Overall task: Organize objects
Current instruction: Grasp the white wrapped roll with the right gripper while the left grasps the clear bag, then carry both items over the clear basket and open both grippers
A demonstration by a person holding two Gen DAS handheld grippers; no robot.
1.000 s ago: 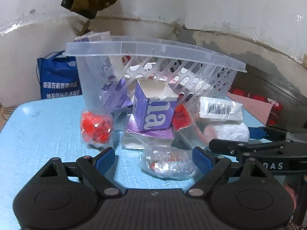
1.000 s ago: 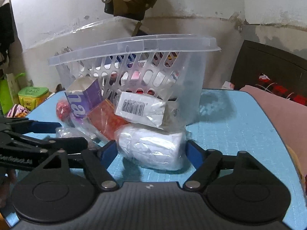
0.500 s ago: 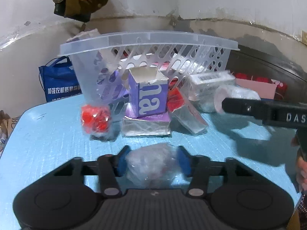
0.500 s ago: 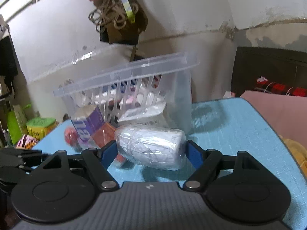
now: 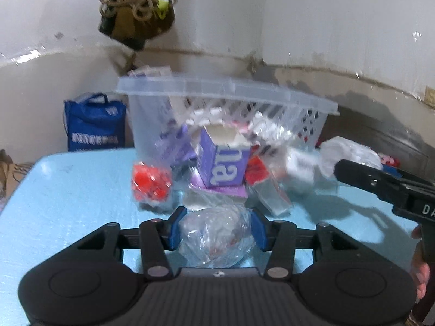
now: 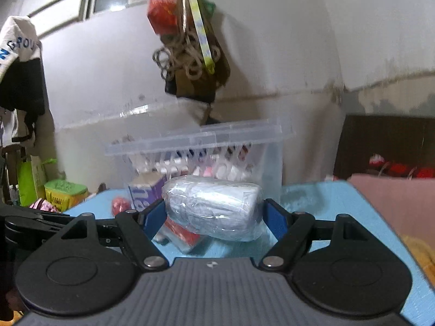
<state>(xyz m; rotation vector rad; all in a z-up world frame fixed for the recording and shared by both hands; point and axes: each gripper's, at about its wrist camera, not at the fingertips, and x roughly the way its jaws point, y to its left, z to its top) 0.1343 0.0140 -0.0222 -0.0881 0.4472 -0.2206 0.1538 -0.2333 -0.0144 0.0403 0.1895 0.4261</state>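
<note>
A clear plastic basket (image 5: pixel 228 93) lies tipped on its side on the blue table (image 5: pixel 68 198), with items spilled in front of it. My left gripper (image 5: pixel 216 229) is shut on a clear plastic-wrapped packet (image 5: pixel 214 233) and holds it near the table. My right gripper (image 6: pixel 214 216) is shut on a white wrapped roll (image 6: pixel 214 206), lifted above the table; it also shows in the left wrist view (image 5: pixel 350 152). The basket also shows in the right wrist view (image 6: pixel 201 138).
In front of the basket lie a purple carton (image 5: pixel 223 163), a red wrapped packet (image 5: pixel 151 180), a flat purple box (image 5: pixel 225 190) and a red-and-clear packet (image 5: pixel 261 174). A blue bag (image 5: pixel 93 122) stands behind the table. A pink cloth (image 6: pixel 394 198) lies to the right.
My left gripper closed on the clear packet and lifted it slightly. My right gripper raised the white roll up and back from the pile.
</note>
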